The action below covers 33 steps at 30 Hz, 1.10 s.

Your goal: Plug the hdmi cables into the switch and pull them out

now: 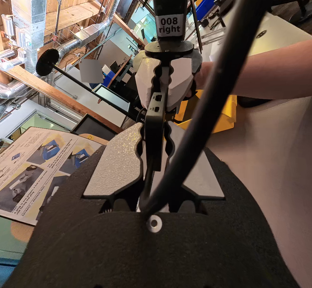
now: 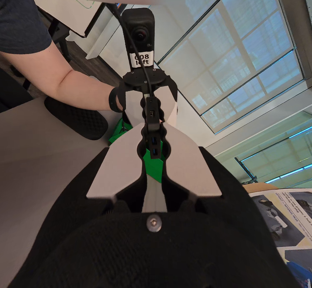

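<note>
Black switch (image 1: 154, 138) clamped by L tongs (image 1: 154, 142); R tongs (image 2: 154, 142) clamp other end; blue ports only R view.

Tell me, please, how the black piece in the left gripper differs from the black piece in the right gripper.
The cabled black piece, in the left gripper, trails a thin black cable from its far end; the blue-port piece, in the right gripper, shows none. The cabled black piece shows one small dark slot; the blue-port piece shows two blue ports. Both are black, slim and lined up end to end.
</note>
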Each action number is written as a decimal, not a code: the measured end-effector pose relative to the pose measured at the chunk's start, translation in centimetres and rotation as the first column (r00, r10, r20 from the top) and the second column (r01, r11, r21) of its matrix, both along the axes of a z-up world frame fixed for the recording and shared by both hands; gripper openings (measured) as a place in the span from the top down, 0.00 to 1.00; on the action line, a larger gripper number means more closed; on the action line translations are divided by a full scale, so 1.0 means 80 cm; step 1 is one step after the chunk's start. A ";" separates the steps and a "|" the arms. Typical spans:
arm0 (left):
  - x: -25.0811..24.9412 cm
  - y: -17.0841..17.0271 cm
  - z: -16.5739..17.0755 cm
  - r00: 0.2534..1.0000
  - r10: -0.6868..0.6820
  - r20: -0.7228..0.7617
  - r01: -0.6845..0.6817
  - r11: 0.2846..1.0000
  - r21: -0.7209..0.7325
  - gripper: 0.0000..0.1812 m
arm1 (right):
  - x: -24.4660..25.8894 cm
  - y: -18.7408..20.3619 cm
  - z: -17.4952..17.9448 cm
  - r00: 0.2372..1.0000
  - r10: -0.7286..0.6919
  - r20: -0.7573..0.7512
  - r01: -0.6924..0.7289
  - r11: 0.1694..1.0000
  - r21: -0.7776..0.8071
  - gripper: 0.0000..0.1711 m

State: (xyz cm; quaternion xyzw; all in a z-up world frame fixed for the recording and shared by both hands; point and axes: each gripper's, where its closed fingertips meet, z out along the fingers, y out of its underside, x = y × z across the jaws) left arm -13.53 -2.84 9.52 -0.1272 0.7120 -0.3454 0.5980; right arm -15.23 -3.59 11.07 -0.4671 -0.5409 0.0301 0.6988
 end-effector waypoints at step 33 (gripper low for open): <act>0.028 0.068 -0.057 0.928 0.347 -0.135 -0.306 0.917 0.257 0.89 | 0.032 0.050 -0.049 0.851 -0.395 0.345 0.437 0.898 -0.050 0.92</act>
